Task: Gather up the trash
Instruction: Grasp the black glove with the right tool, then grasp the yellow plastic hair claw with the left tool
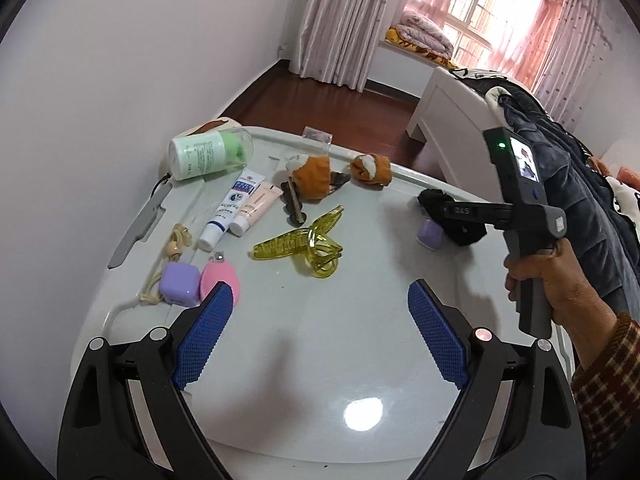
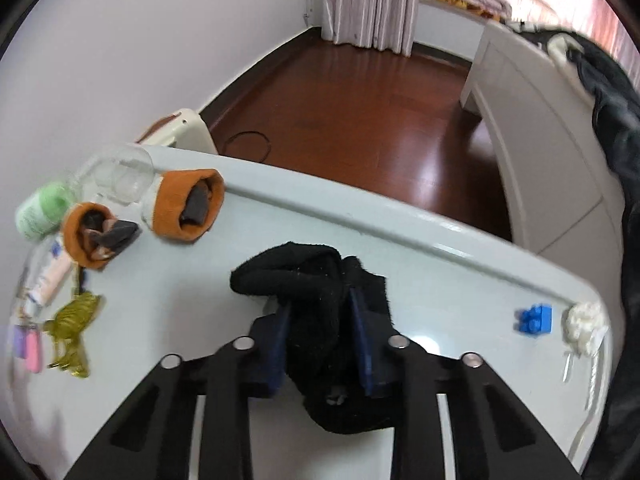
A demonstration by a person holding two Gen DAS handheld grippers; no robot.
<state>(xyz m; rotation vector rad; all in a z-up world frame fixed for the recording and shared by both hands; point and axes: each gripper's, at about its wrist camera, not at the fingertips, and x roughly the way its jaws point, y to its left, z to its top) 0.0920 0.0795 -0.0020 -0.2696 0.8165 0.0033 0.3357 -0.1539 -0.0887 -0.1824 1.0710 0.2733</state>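
Right wrist view shows the right hand-held gripper [image 2: 320, 336] pinching a black cloth [image 2: 320, 300], its blue pads [image 2: 362, 340] pressed into the bunched fabric from both sides while loose folds spill ahead of and beneath the fingers. The step in hand looks like the pick-up of this cloth as a piece of trash; whether it is clear of the tabletop [image 2: 400, 264] cannot be told. The next move would call for lifting it away and carrying it to a bin, though no bin shows in either view. Off to this gripper's right, near the tabletop corner, lie a blue toy brick [image 2: 535, 319] and a crumpled white wad [image 2: 583, 326], the wad being a likely later target.

The left hand-held gripper [image 1: 320, 336] hovers spread wide over bare tabletop, holding nothing. Just ahead of it lies a yellow hair claw [image 1: 304, 246]; to its left, a pink nail clipper [image 1: 224, 280] and a purple cube [image 1: 180, 284]; farther ahead, two tubes [image 1: 240, 208], a green bottle [image 1: 208, 154] and two orange rolled socks [image 1: 340, 174].

The tabletop is glossy pale grey with a raised rim. Beyond it are a dark red wooden floor [image 2: 352, 104], white walls, pink curtains [image 1: 344, 20] at a bright window, and a white bed frame [image 1: 448, 128] draped with dark clothing.
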